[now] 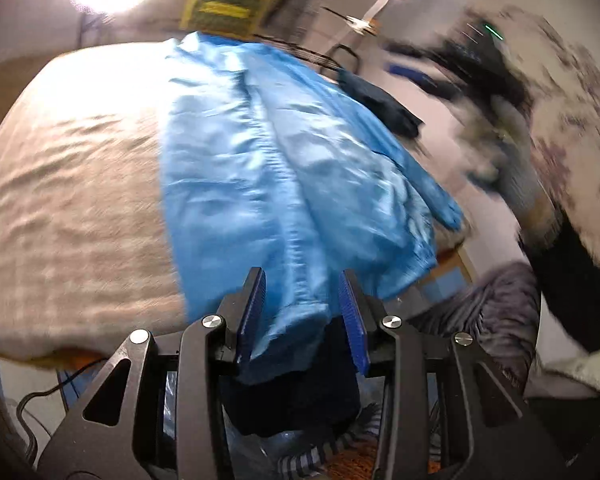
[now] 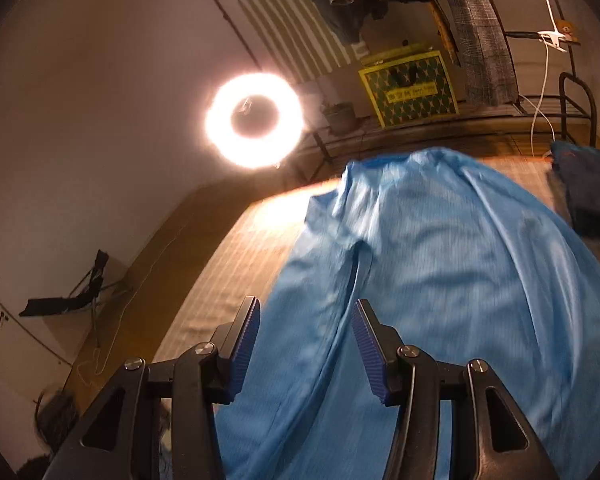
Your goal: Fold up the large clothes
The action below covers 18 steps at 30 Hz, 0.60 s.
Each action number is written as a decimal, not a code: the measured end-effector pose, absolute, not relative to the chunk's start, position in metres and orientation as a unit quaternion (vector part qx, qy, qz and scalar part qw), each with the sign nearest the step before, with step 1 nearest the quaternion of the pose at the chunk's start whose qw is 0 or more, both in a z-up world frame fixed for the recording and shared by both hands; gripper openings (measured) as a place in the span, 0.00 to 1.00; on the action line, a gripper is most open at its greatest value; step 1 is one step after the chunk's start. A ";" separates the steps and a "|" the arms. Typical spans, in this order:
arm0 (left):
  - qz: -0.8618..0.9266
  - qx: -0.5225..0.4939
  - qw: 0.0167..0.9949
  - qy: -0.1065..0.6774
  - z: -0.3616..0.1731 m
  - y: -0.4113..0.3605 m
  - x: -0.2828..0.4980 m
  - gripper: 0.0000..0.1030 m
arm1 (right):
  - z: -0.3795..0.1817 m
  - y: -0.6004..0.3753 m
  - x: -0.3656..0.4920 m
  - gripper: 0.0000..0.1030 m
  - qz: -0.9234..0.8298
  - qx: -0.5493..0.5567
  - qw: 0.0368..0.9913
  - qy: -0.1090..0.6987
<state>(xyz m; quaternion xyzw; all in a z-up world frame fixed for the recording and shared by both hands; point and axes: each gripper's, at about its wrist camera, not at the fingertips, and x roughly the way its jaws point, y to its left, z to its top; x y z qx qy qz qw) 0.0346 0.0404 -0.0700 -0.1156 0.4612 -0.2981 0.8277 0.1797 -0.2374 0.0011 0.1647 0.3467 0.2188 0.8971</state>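
A large shiny blue garment (image 1: 284, 152) lies lengthwise on a bed with a beige cover (image 1: 72, 184); its near end hangs over the bed's edge. My left gripper (image 1: 302, 280) is open at that near end, and the hem sits loosely between its blue pads (image 1: 252, 312). In the right wrist view the same blue garment (image 2: 440, 260) spreads away from me. My right gripper (image 2: 306, 304) hovers open over the garment's left side, with the cloth below the fingers and nothing pinched. Motion blurs both views.
A dark folded garment (image 2: 588, 188) lies on the bed to the right of the blue one. A ring light (image 2: 254, 120), a yellow-green box (image 2: 410, 88) and hanging clothes (image 2: 480, 40) stand beyond the bed. A person's patterned sleeve (image 1: 560, 100) is blurred at the right.
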 end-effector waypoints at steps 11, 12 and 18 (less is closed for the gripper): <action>-0.293 -0.086 0.790 0.531 -0.134 0.001 0.045 0.28 | -0.083 -0.151 0.103 0.36 0.271 0.077 0.854 0.438; -0.296 -0.087 0.786 0.536 -0.139 -0.005 0.046 0.28 | -0.092 -0.144 0.105 0.36 0.272 0.076 0.849 0.447; -0.319 -0.047 0.766 0.556 -0.166 -0.049 0.038 0.28 | -0.128 -0.118 0.110 0.34 0.264 0.028 0.840 0.473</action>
